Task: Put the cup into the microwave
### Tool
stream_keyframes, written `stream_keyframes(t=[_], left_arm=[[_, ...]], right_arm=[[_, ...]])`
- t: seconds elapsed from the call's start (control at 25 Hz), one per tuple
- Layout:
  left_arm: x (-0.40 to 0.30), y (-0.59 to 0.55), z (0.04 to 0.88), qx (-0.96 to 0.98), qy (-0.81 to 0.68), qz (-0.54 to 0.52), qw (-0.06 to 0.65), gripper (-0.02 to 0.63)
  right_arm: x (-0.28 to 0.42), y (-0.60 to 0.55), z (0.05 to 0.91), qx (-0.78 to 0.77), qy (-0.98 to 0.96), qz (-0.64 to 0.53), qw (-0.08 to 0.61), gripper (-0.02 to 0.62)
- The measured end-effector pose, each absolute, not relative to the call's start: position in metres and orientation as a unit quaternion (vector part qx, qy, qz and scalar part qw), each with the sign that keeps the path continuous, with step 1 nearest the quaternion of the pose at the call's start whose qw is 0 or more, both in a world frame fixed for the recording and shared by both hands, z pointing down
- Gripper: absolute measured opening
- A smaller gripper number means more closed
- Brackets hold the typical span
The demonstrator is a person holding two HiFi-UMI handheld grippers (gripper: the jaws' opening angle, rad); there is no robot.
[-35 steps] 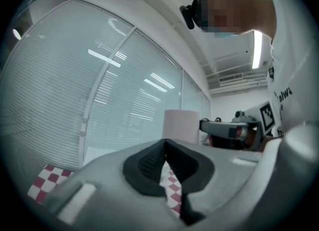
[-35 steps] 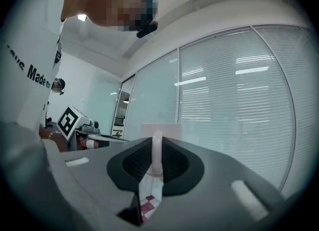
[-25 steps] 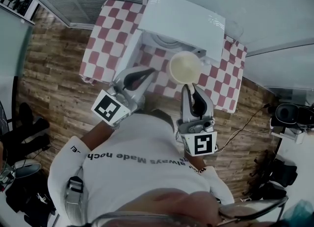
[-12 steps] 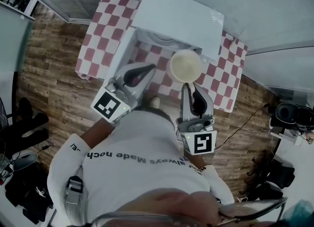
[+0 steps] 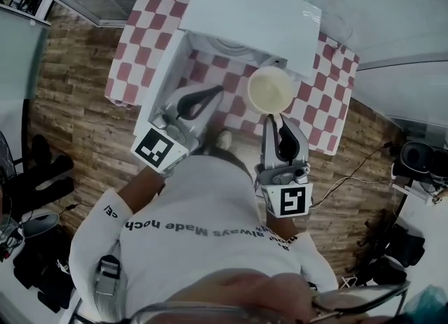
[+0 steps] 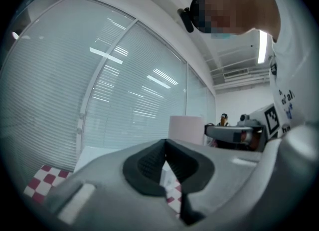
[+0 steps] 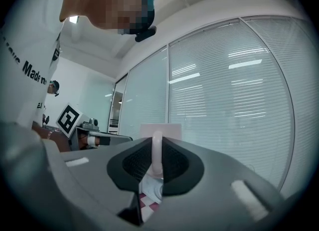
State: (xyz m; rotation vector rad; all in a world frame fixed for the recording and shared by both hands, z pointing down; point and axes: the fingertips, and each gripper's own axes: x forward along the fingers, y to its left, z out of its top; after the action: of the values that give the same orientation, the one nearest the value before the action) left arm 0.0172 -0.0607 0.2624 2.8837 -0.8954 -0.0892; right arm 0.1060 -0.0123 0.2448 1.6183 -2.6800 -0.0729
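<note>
Right gripper (image 5: 278, 118): jaws closed on the cup's handle (image 7: 156, 154), which stands vertically between the pads in the right gripper view. The cup (image 5: 271, 89) is upright with its mouth up. Its inside is pale and looks empty.

Cup location: centre-right of the head view, held in the air over the checked cloth (image 5: 133, 57). It sits just in front of the microwave (image 5: 255, 8) at the right end of the opening. It is outside the cavity, not in yet.

Microwave: top centre of the head view, white. Its door (image 5: 164, 81) is open and swung out to frame left. The round turntable (image 5: 225, 48) is visible inside.

Left gripper (image 5: 217, 92): jaws closed tip to tip with nothing between them, as the left gripper view shows. It is left of centre in the head view, just beside the inner face of the door and pointing toward the opening. I can't tell whether it touches the door.

The two grippers are side by side and apart. Each one shows at the edge of the other's view, and the cup is also visible at mid-right of the left gripper view.

Wood floor (image 5: 73, 113) runs around the table. Windows with blinds (image 7: 234, 100) are behind.
</note>
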Motion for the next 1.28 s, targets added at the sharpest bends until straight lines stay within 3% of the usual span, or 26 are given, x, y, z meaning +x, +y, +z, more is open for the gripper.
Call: stream_keyframes(t=[1.28], left_arm=[[0.024,-0.103,0.381,0.949,-0.3,0.006,0.096,0.003]], right_arm=[[0.102,-0.052,0.374,0.529,-0.848,0.011,0.028,0.035]])
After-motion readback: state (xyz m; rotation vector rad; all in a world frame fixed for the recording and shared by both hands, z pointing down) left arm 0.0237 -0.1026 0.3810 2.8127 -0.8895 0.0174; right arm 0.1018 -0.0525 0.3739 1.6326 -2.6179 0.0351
